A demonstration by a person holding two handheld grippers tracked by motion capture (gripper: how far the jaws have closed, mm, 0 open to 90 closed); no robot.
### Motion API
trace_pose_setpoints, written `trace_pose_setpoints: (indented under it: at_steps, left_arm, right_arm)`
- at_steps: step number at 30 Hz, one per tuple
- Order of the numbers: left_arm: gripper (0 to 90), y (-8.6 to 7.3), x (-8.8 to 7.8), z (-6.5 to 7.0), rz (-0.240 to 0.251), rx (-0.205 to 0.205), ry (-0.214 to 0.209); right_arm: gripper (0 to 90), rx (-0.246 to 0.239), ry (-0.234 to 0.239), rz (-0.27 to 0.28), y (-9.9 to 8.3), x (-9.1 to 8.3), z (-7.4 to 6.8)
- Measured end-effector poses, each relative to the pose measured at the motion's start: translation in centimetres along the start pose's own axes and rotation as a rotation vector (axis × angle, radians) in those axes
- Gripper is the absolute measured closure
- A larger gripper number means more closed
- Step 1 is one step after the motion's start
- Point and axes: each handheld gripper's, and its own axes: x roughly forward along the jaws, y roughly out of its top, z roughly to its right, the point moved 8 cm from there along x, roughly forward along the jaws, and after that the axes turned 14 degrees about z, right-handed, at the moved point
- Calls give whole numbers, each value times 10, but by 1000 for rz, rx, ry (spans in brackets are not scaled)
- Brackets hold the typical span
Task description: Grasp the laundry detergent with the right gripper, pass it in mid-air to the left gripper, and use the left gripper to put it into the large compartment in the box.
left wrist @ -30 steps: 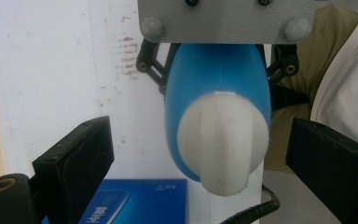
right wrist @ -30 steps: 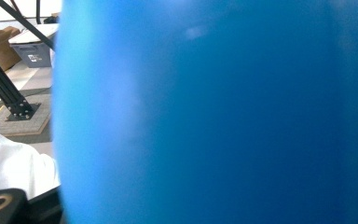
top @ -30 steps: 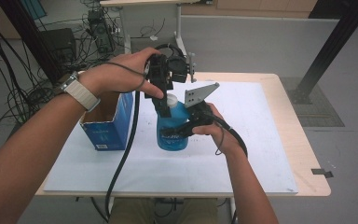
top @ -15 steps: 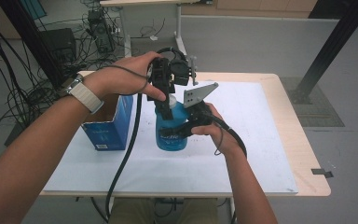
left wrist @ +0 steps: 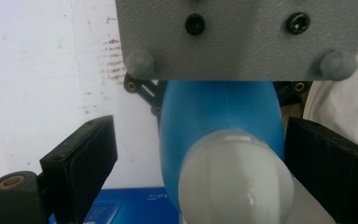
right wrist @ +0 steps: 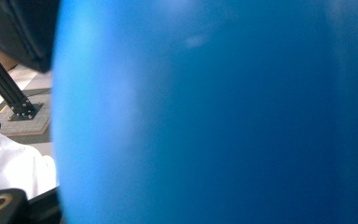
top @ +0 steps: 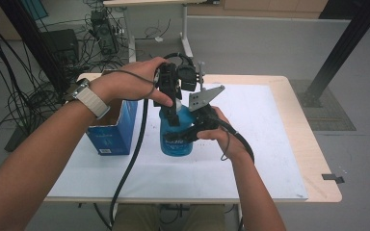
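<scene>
A blue bottle [top: 176, 147] with a white cap [left wrist: 235, 182] stands upright on the white mat. My right gripper [top: 180, 134] comes in from the right and is shut on the bottle's body, whose blue wall [right wrist: 214, 112] fills its view. My left gripper [top: 173, 114] points down over the bottle's top. Its jaws have just been closing and stand either side of the cap. The left pad [left wrist: 81, 168] is clearly apart from the cap, and the right pad [left wrist: 331, 163] is close beside the bottle.
A blue cardboard box [top: 113, 130] stands open just left of the bottle. The white mat [top: 270, 144] covers most of the wooden table [top: 318, 163]. Cables trail from both grippers toward the table's near edge. Cables and equipment lie on the floor behind.
My left hand has shifted slightly over the bottle's top. The bottle and my right hand have kept still.
</scene>
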Motion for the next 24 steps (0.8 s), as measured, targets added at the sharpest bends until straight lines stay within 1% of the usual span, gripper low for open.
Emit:
trace_pose_setpoints:
  at_steps: [7,15,22,24]
  left_arm:
    - [113,-2,3,1,-3,-2,-7]
    - [129,-2,4,1,-5,0,-18]
    - [145,-4,6,2,-3,-5,-22]
    - [147,-4,7,2,-8,0,-27]
  right_arm:
    - [437,-6,-3,3,2,0,0]
    - [437,4,3,5,4,1,-3]
    - [437,-6,6,5,5,1,-3]
    - [437,-8,6,5,5,1,-3]
